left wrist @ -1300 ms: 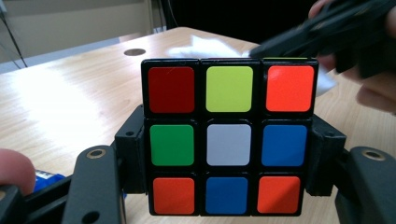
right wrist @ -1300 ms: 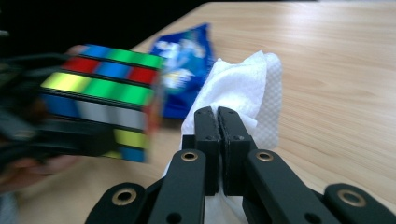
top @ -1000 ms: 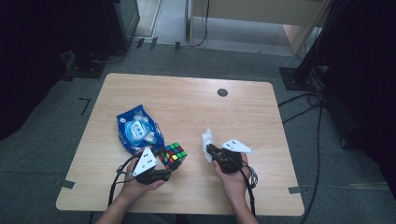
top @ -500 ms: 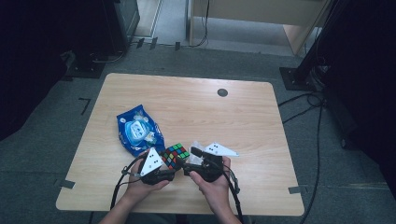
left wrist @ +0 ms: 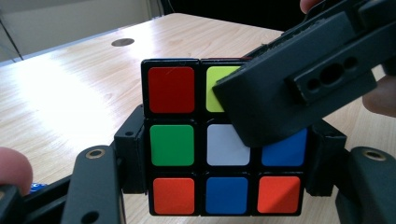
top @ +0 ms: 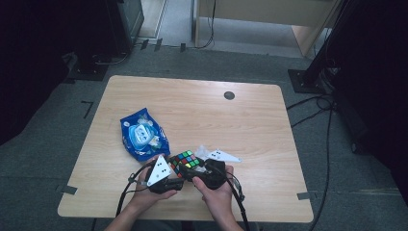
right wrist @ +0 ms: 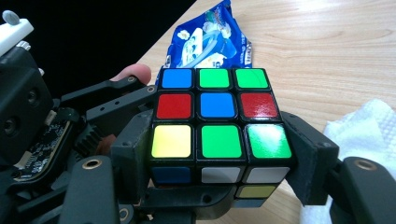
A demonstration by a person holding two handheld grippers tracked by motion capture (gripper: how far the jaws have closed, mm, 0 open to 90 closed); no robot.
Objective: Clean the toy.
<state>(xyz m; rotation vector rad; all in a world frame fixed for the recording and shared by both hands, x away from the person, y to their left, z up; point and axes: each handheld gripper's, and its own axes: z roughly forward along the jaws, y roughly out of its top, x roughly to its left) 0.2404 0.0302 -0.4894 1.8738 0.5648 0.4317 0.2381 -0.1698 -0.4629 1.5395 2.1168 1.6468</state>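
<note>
Observed at the near edge of the bench [top: 250, 120]: the puzzle cube [top: 185, 160] is held between both tools, just in front of the person's hands. The left hand-held gripper [top: 177, 169] has its jaws clamped against two opposite sides of the cube, pressing on the middle layer; in the left gripper view the face toward the camera [left wrist: 226, 140] reads red and yellow on top, green, white and blue across the middle, orange, blue, orange below. The right hand-held gripper [top: 195, 169] is likewise closed on the cube [right wrist: 219, 123], its jaws bearing on the row nearest it. One jaw of the right tool crosses the upper right corner of the cube in the left gripper view.

A blue snack bag [top: 143, 135] lies on the bench just beyond and left of the cube. A crumpled white tissue [right wrist: 369, 126] lies to the right, near the right tool.
</note>
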